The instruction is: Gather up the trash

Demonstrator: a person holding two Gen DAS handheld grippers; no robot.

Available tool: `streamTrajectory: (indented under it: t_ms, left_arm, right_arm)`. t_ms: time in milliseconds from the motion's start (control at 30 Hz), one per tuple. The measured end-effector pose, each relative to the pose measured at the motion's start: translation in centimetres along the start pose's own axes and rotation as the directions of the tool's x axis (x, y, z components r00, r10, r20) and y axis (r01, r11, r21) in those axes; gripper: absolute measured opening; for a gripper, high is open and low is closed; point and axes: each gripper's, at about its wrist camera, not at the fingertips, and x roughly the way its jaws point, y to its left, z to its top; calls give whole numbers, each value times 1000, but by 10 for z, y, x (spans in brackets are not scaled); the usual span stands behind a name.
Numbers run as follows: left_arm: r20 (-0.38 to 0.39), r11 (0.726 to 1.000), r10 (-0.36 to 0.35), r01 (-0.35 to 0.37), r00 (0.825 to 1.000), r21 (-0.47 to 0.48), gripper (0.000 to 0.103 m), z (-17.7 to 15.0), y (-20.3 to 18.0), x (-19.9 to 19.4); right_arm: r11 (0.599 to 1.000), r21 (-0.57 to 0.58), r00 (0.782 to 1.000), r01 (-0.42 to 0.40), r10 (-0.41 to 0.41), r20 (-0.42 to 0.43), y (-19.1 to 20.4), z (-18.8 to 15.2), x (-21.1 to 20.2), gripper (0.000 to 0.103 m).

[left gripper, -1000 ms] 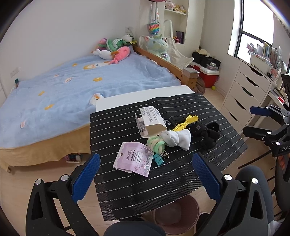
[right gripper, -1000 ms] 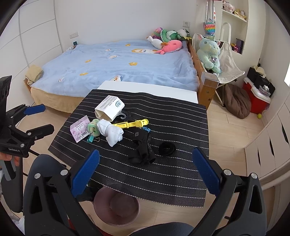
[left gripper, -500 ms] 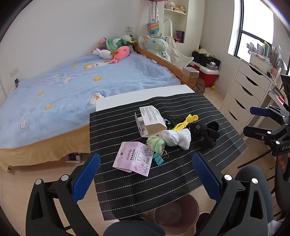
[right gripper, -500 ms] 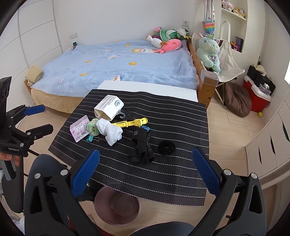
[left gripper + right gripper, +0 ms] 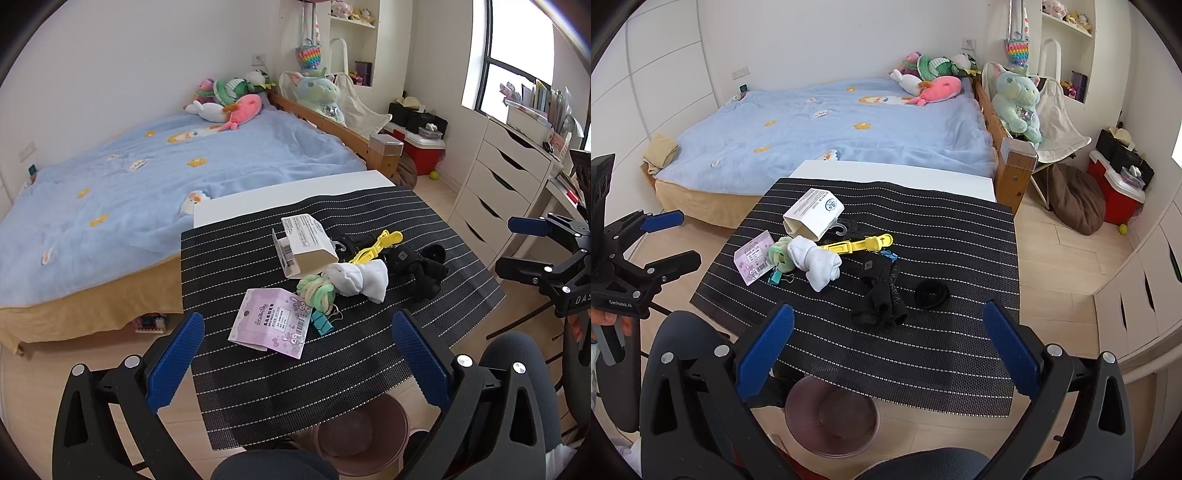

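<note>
White table [image 5: 295, 192]; striped mat [image 5: 369, 350] atop.

Bright, even daylight from window [image 5: 517, 70] far right beyond the fingers [image 5: 173, 362]. Soft shadows. Sharp centre; strong fisheye bending and dark vignette at edges. No glare or blur.

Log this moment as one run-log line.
phase: pre-grasp | left tongs: open, empty | right tongs: open, empty | pink packet, white carton: on mat | bin: below

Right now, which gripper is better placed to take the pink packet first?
Probably the left gripper: the pink packet lies just ahead between its open jaws. From the right gripper it sits far left, behind the white sock.
</note>
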Motion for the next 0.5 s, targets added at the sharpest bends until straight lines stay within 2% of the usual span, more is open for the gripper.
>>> streamTrajectory:
  t_ms: [500]
  left_arm:
    - [-11, 1000, -4, 4, 1000, -6, 98, -2, 1, 1]
  right_arm:
    - [1000, -2, 1000, -10, 10, -27, -4, 6, 8, 100]
